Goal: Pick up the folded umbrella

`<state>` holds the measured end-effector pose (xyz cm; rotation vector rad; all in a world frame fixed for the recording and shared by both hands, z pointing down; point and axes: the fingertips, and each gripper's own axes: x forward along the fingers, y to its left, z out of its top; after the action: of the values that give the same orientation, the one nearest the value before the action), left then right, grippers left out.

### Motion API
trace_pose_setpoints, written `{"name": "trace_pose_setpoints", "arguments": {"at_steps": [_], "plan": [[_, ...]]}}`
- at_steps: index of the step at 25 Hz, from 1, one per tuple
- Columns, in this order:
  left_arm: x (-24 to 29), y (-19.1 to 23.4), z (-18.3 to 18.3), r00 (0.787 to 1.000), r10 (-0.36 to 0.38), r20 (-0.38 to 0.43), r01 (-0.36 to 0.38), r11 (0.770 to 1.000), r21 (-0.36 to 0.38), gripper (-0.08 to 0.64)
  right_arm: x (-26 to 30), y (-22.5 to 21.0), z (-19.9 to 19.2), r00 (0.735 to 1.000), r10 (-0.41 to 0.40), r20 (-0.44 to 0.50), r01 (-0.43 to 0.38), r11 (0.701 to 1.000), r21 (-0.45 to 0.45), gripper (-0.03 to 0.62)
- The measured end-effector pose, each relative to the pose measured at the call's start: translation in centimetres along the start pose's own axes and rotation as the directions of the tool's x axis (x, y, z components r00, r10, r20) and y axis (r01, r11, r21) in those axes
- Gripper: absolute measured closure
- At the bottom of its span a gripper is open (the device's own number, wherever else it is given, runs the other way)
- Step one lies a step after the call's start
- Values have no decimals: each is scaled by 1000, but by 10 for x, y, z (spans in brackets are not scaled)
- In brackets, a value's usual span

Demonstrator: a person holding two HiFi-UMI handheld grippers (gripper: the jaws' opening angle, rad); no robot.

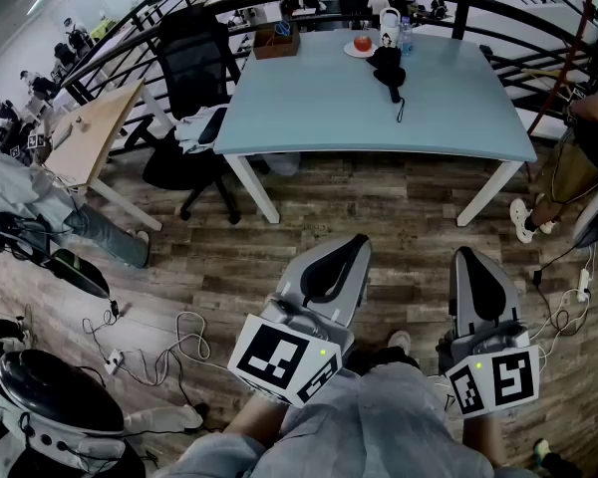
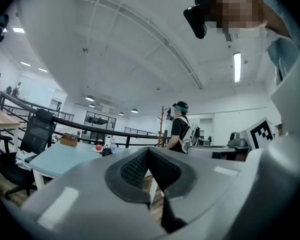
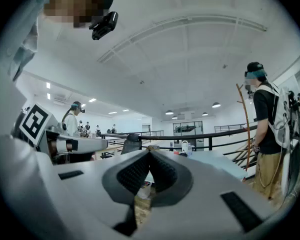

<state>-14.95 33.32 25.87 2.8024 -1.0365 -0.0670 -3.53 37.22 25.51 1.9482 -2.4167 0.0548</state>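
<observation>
In the head view, the left gripper (image 1: pixel 351 247) and right gripper (image 1: pixel 468 259) are held level, and the folded umbrella (image 1: pixel 389 71) is seen well ahead of both on the table (image 1: pixel 309 118). In the left gripper view, the jaws are pressed together on nothing. In the right gripper view, the jaws are likewise closed and empty

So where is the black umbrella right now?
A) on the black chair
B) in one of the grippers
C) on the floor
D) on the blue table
D: the folded umbrella lies on the blue table, beside a white plate.
</observation>
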Motion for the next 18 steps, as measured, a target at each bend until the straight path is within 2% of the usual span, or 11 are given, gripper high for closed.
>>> {"name": "trace_pose_setpoints", "arguments": {"at_steps": [18], "plan": [[-25,4,4,1000,-17,2,17,1000,-3,555,-8,24,-2,1000,-16,-14,15,1000,-7,594]]}}
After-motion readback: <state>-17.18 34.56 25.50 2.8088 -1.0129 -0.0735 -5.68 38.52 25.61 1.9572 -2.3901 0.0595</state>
